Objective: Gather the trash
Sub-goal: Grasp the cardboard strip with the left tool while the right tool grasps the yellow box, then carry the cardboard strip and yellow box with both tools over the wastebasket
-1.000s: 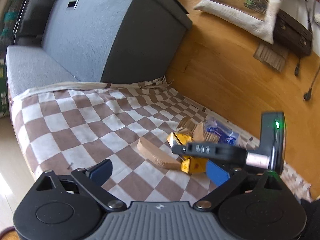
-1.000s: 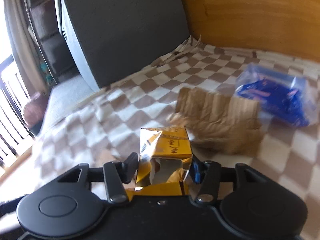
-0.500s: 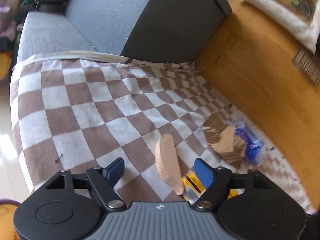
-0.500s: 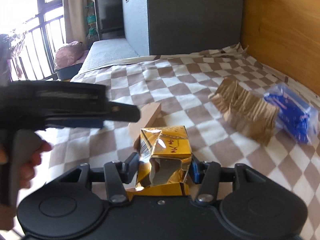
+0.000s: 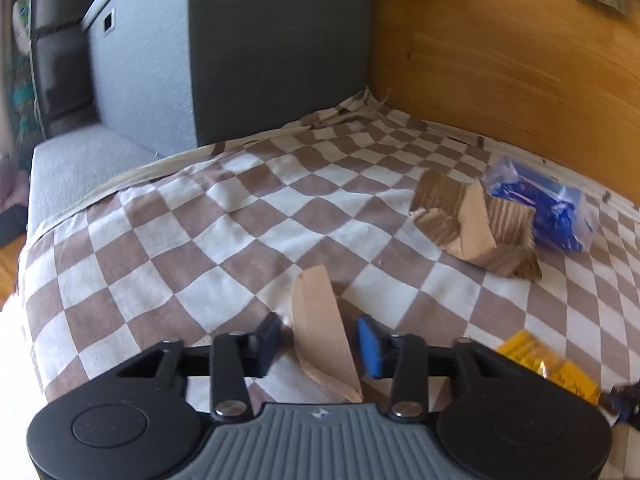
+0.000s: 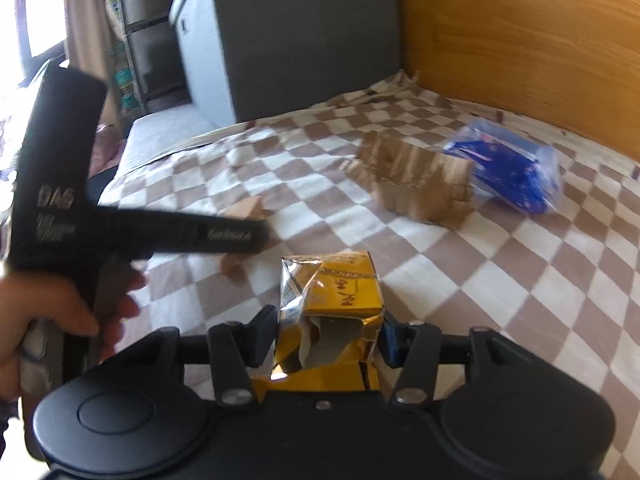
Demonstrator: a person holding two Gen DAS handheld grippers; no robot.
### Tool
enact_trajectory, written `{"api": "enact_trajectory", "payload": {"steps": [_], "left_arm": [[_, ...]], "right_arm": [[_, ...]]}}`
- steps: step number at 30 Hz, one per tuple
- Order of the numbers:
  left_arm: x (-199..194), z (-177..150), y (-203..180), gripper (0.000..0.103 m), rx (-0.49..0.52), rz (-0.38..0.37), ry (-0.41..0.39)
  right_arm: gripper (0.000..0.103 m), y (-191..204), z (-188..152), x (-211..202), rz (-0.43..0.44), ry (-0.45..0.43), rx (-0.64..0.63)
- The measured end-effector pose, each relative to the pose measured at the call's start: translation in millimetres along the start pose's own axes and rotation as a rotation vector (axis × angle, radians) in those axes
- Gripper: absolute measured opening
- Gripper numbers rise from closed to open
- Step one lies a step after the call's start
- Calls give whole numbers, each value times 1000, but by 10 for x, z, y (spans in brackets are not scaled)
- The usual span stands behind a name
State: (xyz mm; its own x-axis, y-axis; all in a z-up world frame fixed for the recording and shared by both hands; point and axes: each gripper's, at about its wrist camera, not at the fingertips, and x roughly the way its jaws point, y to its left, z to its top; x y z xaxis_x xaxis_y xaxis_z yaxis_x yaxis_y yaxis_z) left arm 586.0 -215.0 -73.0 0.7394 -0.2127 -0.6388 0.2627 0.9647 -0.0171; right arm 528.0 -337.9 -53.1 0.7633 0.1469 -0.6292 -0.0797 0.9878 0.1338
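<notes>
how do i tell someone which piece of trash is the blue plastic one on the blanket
Start at the checkered blanket and go to the edge that runs along the wooden wall. The blue plastic wrapper lies there, right behind the torn cardboard piece. It is the only blue, see-through, crinkled item; the other scraps are tan or gold.

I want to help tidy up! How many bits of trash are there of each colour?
Brown: 2, the cardboard strip and the crumpled cardboard box
Gold: 1, the foil packet
Blue: 1, the plastic bag
Total: 4
</notes>
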Motion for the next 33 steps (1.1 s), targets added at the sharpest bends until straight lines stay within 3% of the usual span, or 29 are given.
{"api": "enact_trajectory", "payload": {"steps": [12, 24, 33], "left_arm": [[-432, -271, 176, 27, -9, -63, -2], [-1002, -445, 534, 27, -42, -30, -47], [-1380, -545, 950, 27, -82, 8, -83]], "right_arm": [[53, 37, -36, -95, -37, -7, 31], [53, 287, 14, -371, -57, -64, 12], [53, 698, 48, -425, -12, -78, -14]]}}
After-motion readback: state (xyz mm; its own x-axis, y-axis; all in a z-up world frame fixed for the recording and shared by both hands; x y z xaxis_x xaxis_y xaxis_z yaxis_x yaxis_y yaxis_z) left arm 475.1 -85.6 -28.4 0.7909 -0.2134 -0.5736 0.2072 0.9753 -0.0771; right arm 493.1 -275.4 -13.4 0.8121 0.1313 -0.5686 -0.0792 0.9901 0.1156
